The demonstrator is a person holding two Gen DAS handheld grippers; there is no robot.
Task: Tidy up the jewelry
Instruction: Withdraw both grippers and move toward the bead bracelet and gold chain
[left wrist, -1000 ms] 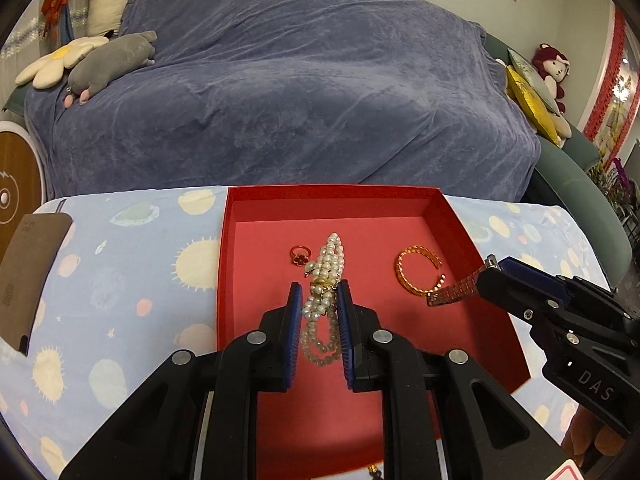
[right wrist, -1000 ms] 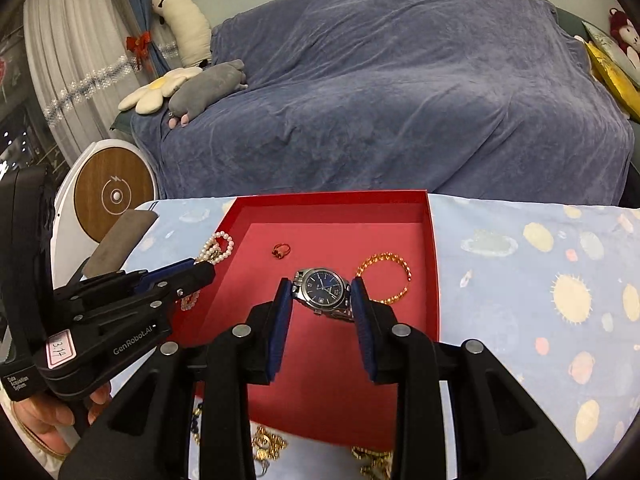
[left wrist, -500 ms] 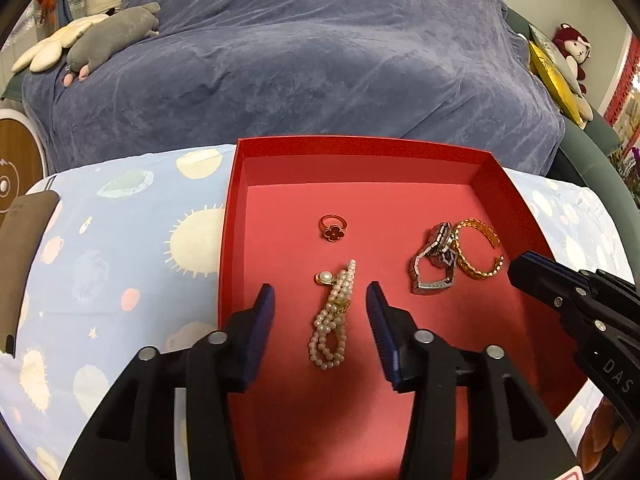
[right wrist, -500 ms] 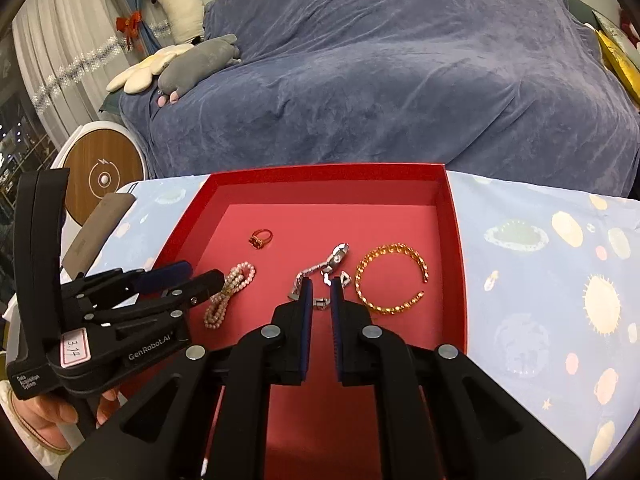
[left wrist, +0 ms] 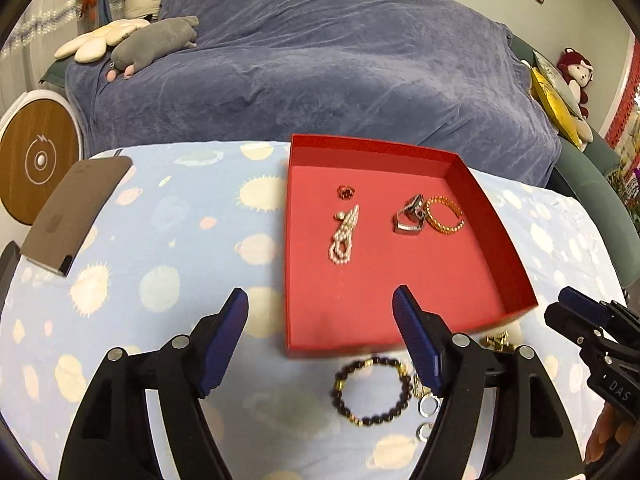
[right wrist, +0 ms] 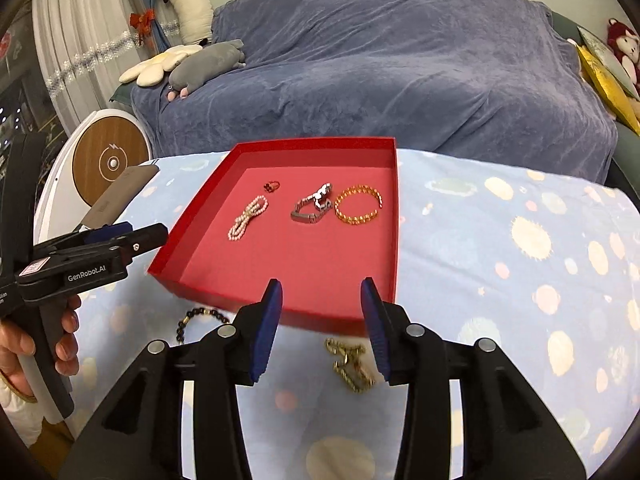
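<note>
A red tray (left wrist: pixel 516 276) (right wrist: pixel 172 256) on the table holds a pearl bracelet (left wrist: pixel 344 234) (right wrist: pixel 247 217), a red ring (left wrist: pixel 346 191) (right wrist: pixel 272 186), a silver watch (left wrist: pixel 410 216) (right wrist: pixel 314 205) and a gold bangle (left wrist: pixel 444 214) (right wrist: pixel 358 205). In front of the tray lie a black bead bracelet (left wrist: pixel 370 390) (right wrist: pixel 196 318), a gold chain (right wrist: pixel 352 360) (left wrist: pixel 496 340) and small silver rings (left wrist: pixel 427 406). My left gripper (left wrist: pixel 320 340) (right wrist: pixel 148 236) is open and empty above the tray's near left corner. My right gripper (right wrist: pixel 322 322) (left wrist: pixel 560 312) is open and empty above the gold chain.
The table carries a pale blue cloth with sun prints (right wrist: pixel 520 280). A brown flat case (left wrist: pixel 72 216) (right wrist: pixel 116 196) lies at the table's left edge. A sofa under a blue cover (left wrist: pixel 320 72) stands behind. A round white and wood device (left wrist: pixel 36 160) stands at the left.
Both grippers let go of the pearl bracelet and the watch in the tray, opened wide and pulled back toward the table's near edge.
</note>
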